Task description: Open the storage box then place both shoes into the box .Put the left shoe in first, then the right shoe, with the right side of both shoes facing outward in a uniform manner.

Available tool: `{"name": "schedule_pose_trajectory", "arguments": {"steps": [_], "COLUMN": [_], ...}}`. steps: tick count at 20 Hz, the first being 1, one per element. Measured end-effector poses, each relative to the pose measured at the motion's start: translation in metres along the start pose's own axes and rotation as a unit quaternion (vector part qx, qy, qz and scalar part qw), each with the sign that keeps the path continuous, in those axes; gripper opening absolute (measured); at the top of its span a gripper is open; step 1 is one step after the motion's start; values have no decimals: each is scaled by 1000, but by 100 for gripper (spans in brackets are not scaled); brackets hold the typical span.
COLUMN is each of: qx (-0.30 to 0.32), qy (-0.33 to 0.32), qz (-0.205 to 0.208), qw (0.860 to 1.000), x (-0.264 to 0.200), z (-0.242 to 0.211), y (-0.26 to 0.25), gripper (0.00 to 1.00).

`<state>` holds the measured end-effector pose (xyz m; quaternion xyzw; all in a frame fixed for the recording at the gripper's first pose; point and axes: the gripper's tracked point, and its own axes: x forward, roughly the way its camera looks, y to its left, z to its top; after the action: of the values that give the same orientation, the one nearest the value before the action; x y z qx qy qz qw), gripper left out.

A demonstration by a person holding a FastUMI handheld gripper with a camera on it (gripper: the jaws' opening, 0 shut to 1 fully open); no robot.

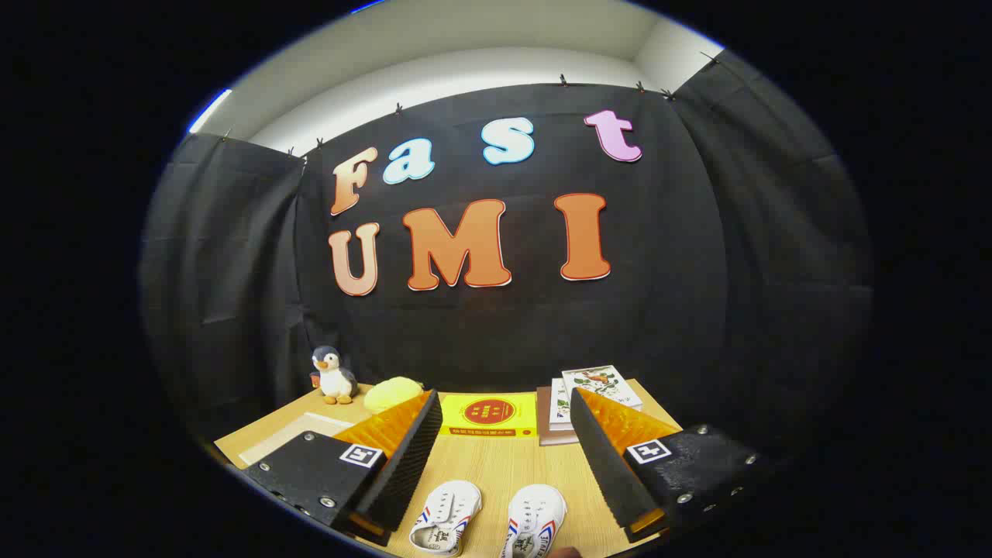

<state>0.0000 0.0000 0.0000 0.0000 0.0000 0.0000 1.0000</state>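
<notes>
Two fingers of the tongs (504,457) reached forward from the bottom of the frame, spread wide and holding nothing, their ridged inner faces turned toward each other. Between them, low in the frame, lay a pair of small white shoes with red and blue side stripes: the left-hand shoe (445,517) sat close beside the left finger, and the right-hand shoe (535,521) lay just beside it, its heel end cut off at the bottom. Which shoe belonged to which foot could not be told from this angle. A small rounded object at the very bottom edge, below the right-hand shoe, was too cropped to identify.

Both shoes rested on a light wooden tabletop (496,465). Beyond the fingertips, at centre frame, stood a flat yellow box with a red round emblem (488,415); its print was too small to make out. A stack of books (593,391) lay to its right, partly hidden behind the right finger. To the left, a yellow soft object (391,393) was half concealed by the left finger, and a plush penguin (334,376) stood at the tabletop's far left corner. A pale sheet (291,434) lay flat near the left edge, partly covered by the tongs' body. Black cloth (232,256) hung behind.
</notes>
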Motion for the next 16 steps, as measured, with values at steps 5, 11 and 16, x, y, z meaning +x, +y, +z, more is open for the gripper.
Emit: {"name": "schedule_pose_trajectory", "arguments": {"steps": [5, 11, 16], "qx": [5, 15, 16], "qy": [14, 22, 31], "qz": [14, 25, 32], "qw": [1000, 999, 999], "x": [4, 5, 3], "z": [-5, -7, -15], "y": [7, 5, 1], "gripper": [99, 99, 99]}}
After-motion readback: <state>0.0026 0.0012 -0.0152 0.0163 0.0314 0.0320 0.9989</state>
